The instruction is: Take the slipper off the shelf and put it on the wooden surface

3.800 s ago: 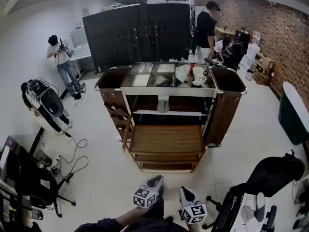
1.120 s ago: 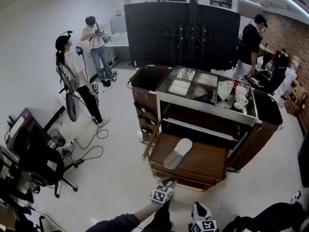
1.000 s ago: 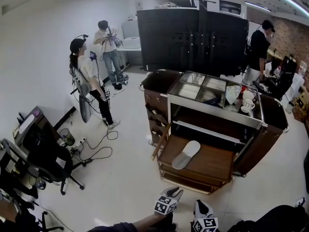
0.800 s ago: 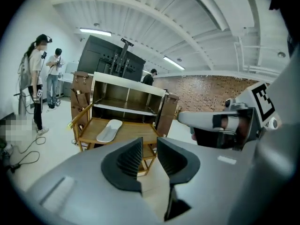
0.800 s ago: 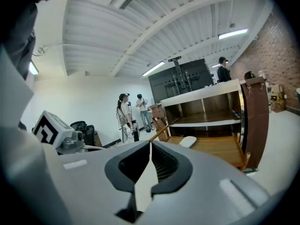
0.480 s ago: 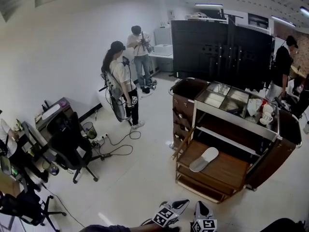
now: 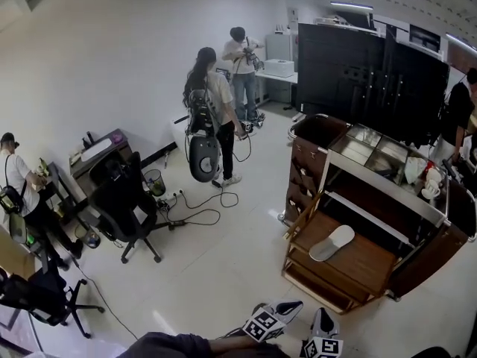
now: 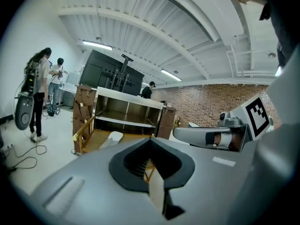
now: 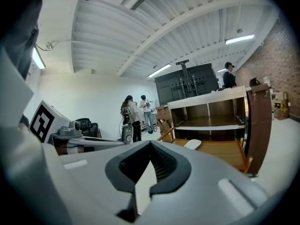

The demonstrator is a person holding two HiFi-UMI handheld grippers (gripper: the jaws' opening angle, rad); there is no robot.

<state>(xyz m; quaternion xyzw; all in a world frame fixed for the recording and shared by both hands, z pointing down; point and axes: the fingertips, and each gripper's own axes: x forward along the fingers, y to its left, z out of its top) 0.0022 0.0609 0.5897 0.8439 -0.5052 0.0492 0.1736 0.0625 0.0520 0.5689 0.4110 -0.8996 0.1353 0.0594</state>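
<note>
1. On the wooden surface (image 7: 369, 265) at the right of the scene, the slipper (image 7: 332, 242) now lies flat toward the board's left half. A few seconds ago it sits on the shelf (image 7: 369, 216) above, which is now bare.
2. Near the bottom edge, the left gripper (image 7: 287, 309) and right gripper (image 7: 324, 319) are drawn back, well apart from the cart (image 7: 302, 200). Each has its jaws pressed together on nothing. Their own views show the tips meeting, with only the room and the far-off slipper beyond.
3. Over the last second the head view swings left. The cart slides toward the right edge, and the left side of the room comes in, with its office chairs and standing people. I judge from this that the placing is done and the person is turning away, with nothing left to carry.
4. Containers:
   - The steel wells (image 7: 364, 136) set in the cart top look empty at the far left.
   - Farther right on that top stand stacked cups (image 7: 430, 189) and a pale bag-like thing (image 7: 414, 168), though it is too small to name surely.
   - The dark bin (image 7: 319, 130) at the cart's far-left end shows only a dark mouth, so I cannot tell its contents.
</note>
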